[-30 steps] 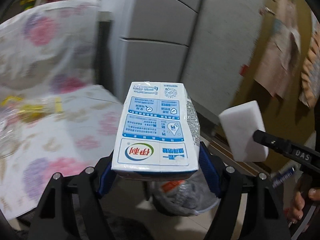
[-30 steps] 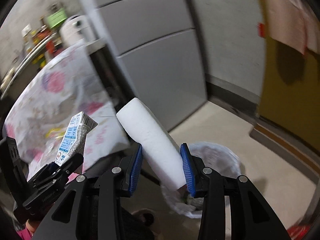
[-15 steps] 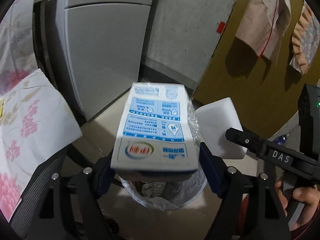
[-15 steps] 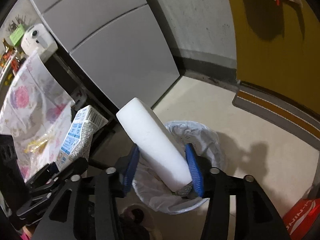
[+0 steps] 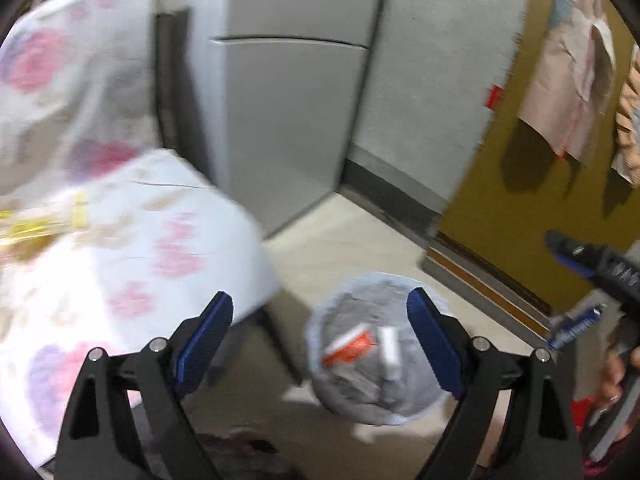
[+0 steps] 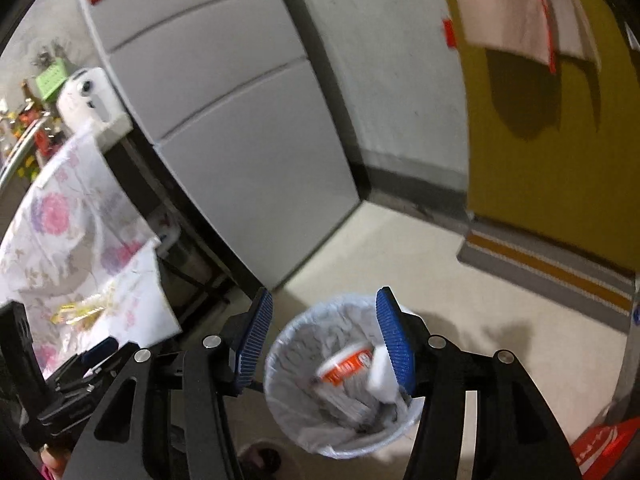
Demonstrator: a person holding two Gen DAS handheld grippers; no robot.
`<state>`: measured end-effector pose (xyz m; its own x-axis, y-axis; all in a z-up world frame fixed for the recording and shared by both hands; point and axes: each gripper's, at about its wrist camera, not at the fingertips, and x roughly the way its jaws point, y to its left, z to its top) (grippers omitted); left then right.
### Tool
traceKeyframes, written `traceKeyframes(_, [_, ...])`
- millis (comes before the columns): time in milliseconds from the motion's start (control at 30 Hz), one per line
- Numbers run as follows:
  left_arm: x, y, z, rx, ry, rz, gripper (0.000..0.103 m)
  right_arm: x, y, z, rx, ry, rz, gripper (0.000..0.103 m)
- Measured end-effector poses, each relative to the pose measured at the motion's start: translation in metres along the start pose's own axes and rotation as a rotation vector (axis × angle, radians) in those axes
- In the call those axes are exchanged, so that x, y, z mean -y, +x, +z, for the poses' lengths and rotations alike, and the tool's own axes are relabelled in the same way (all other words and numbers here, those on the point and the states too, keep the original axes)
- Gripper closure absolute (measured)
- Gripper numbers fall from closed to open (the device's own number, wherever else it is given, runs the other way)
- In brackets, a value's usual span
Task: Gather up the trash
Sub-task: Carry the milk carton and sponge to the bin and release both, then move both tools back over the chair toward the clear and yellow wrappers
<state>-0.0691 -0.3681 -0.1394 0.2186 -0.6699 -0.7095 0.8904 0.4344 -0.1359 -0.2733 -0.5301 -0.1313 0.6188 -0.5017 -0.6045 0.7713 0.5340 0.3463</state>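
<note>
Two black hand-held grippers with blue ribbed finger pads are hanging above a round waste bin lined with a thin white plastic bag (image 6: pixel 340 380), which is standing on a pale floor. The left gripper (image 5: pixel 320 332) is showing its fingers spread wide with nothing between them. The right gripper (image 6: pixel 324 340) is likewise standing wide apart and empty.

The bin is sitting directly below and ahead of both tools, framed between the pads in each wrist view. Inside it, a crumpled wrapper with an orange-red and white label (image 6: pixel 346 364) is lying near the middle, and a white foam-like block (image 6: pixel 380 376) is resting against the right inner wall, just under the right gripper's right pad. Other grey crumpled contents are too blurred to name.

To the left of the bin, a table draped in a white cloth with pink and purple flowers (image 5: pixel 132 240) is reaching close to the bin's edge. On that cloth, a clear wrapper with yellow markings (image 5: pixel 40 220) is lying well over to the left, its long axis running roughly left to right. It looks like remaining trash, and the left gripper is nearer to it, so the next reach probably belongs to that side. A tall grey refrigerator (image 6: pixel 240 140) is standing behind.
</note>
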Motion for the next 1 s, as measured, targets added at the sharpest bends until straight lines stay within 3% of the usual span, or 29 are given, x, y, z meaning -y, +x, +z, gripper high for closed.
traceKeyframes(333, [-0.107, -0.083, -0.032, 0.055, -0.186, 0.252, 0.017, -0.130, 0.016, -0.009, -0.077, -0.195, 0.230, 0.047])
traceKeyframes(600, [-0.200, -0.136, -0.073, 0.063, -0.361, 0.465, 0.017, -0.252, 0.041, -0.043, -0.183, -0.422, 0.382, 0.044])
traceKeyframes(767, [-0.252, -0.157, -0.084, 0.088, -0.463, 0.534, 0.017, -0.312, 0.064, -0.061, -0.216, -0.579, 0.407, 0.043])
traceKeyframes(1000, [-0.305, -0.152, -0.080, 0.096, -0.541, 0.571, 0.017, -0.383, 0.116, -0.087, -0.256, -0.757, 0.411, 0.041])
